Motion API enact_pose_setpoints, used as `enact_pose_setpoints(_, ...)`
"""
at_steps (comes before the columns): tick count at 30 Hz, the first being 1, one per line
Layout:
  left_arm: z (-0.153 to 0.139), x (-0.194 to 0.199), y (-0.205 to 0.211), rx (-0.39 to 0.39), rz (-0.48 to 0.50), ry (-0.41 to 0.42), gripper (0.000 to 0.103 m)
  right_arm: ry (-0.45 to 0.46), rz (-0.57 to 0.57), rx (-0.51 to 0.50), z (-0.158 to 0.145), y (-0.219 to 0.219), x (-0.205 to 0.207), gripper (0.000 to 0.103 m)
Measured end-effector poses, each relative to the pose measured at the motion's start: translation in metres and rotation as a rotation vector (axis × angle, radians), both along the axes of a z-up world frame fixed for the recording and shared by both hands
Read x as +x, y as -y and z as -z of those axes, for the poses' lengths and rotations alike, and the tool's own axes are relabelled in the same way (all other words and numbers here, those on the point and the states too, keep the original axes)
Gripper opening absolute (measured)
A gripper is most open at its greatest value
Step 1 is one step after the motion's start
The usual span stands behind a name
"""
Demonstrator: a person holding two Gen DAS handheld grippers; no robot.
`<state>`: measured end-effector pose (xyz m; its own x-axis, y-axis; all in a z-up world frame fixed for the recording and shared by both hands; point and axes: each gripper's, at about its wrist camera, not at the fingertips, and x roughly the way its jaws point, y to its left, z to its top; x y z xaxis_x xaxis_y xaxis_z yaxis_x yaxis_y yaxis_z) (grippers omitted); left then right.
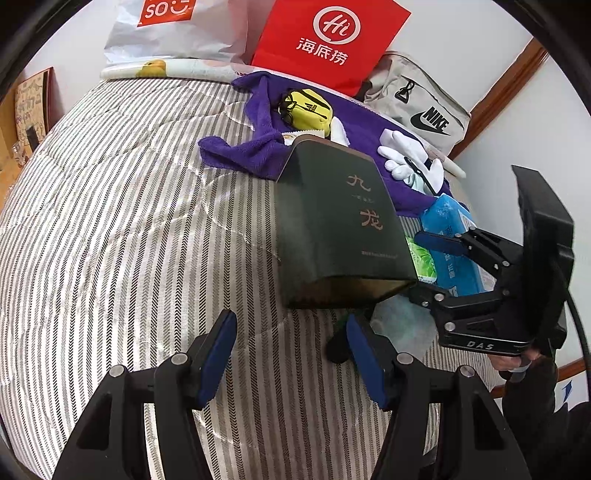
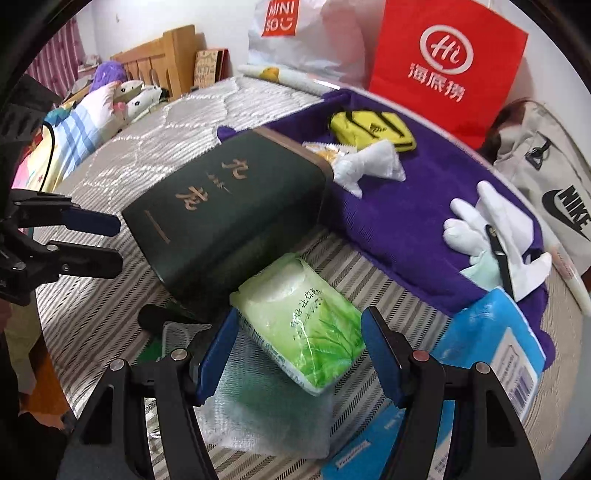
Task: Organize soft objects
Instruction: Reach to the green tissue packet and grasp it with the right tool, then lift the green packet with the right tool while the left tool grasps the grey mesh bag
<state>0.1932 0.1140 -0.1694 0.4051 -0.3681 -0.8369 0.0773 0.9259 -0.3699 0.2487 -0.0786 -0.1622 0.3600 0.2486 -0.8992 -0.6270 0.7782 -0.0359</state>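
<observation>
A green tissue pack [image 2: 306, 328] lies on bubble wrap on the striped mattress [image 1: 129, 221], between the fingers of my right gripper [image 2: 301, 350]. The pads stand close to its sides without squeezing it, so the gripper is open. The right gripper [image 1: 428, 264] also shows at the right of the left wrist view, with the green tissue pack [image 1: 423, 260] at its tips. My left gripper [image 1: 295, 350] is open over bare mattress, just short of a dark green box [image 1: 332, 229]. Behind lie a purple towel [image 2: 399, 221], white gloves [image 2: 487, 236] and a yellow pouch [image 2: 369, 127].
A blue tissue pack [image 2: 491, 332] lies right of the green one. A red paper bag [image 2: 443, 66], a white Miniso bag [image 2: 295, 33] and a beige Nike bag [image 2: 546, 177] stand along the wall. Plush toys [image 2: 110, 99] sit by the wooden headboard. The left gripper [image 2: 107, 242] is left of the box.
</observation>
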Motion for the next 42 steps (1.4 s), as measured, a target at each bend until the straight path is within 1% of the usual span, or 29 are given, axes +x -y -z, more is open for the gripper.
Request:
enact_pose_setpoints(4,0.001,0.001,-0.001,-0.004,-0.001,-0.007,0.06,-0.012,-0.006,-0.013,0.008,-0.002,0.003,0.068)
enact_pose_setpoints(5,0.001,0.001,-0.001,-0.003,-0.001,-0.008,0.06,-0.007,-0.004,-0.008,0.007,-0.001,0.003,0.063)
enact_pose_setpoints(6,0.001,0.0,-0.002,-0.003,-0.001,-0.008,0.06,0.0,-0.003,0.004,0.005,0.001,0.002,0.055)
enact_pose_setpoints(7,0.001,0.0,-0.002,-0.002,-0.003,-0.009,0.06,0.003,-0.004,0.011,0.003,0.001,0.001,0.051)
enact_pose_setpoints(8,0.0,-0.001,-0.002,-0.002,-0.004,-0.011,0.06,0.009,-0.003,0.012,0.001,0.002,0.0,0.042)
enact_pose_setpoints(9,0.0,-0.002,-0.002,-0.003,-0.005,-0.012,0.06,0.015,0.0,0.011,-0.001,0.003,-0.001,0.036)
enact_pose_setpoints(10,0.0,-0.003,-0.002,-0.003,-0.007,-0.014,0.06,0.021,0.002,0.015,-0.004,0.004,-0.003,0.034)
enact_pose_setpoints(11,0.0,-0.003,-0.002,-0.003,-0.008,-0.015,0.06,0.023,0.001,0.021,-0.006,0.005,-0.004,0.027)
enact_pose_setpoints(15,-0.002,-0.009,0.002,-0.004,-0.007,-0.022,0.06,0.035,0.003,0.048,-0.016,0.011,-0.011,0.023)
enact_pose_setpoints(18,-0.003,-0.016,0.006,0.002,-0.006,-0.026,0.06,0.053,0.015,0.077,-0.027,0.017,-0.019,0.023)
enact_pose_setpoints(21,-0.004,-0.022,0.013,-0.003,0.009,-0.027,0.06,0.073,0.03,0.126,-0.043,0.025,-0.03,0.022)
enact_pose_setpoints(23,-0.004,-0.025,0.019,-0.032,0.03,-0.032,0.06,0.085,0.043,0.172,-0.055,0.03,-0.039,0.022)
enact_pose_setpoints(27,-0.005,-0.029,0.036,-0.04,0.066,-0.02,0.06,0.102,0.061,0.229,-0.069,0.037,-0.059,0.022)
enact_pose_setpoints(31,-0.006,-0.033,0.059,0.016,0.117,0.012,0.06,0.094,0.086,0.266,-0.071,0.053,-0.081,0.022)
enact_pose_setpoints(33,-0.004,-0.031,0.071,0.065,0.14,0.029,0.06,0.078,0.091,0.295,-0.07,0.063,-0.091,0.022)
enact_pose_setpoints(34,-0.003,-0.029,0.08,0.111,0.156,0.037,0.06,0.072,0.095,0.306,-0.07,0.068,-0.097,0.022)
enact_pose_setpoints(36,-0.002,-0.026,0.091,0.154,0.174,0.055,0.06,0.073,0.109,0.32,-0.072,0.074,-0.105,0.021)
enact_pose_setpoints(38,-0.002,-0.022,0.097,0.147,0.187,0.065,0.06,0.087,0.121,0.328,-0.074,0.08,-0.112,0.018)
enact_pose_setpoints(42,0.002,-0.012,0.106,0.109,0.201,0.064,0.06,0.075,0.131,0.36,-0.076,0.086,-0.116,0.017)
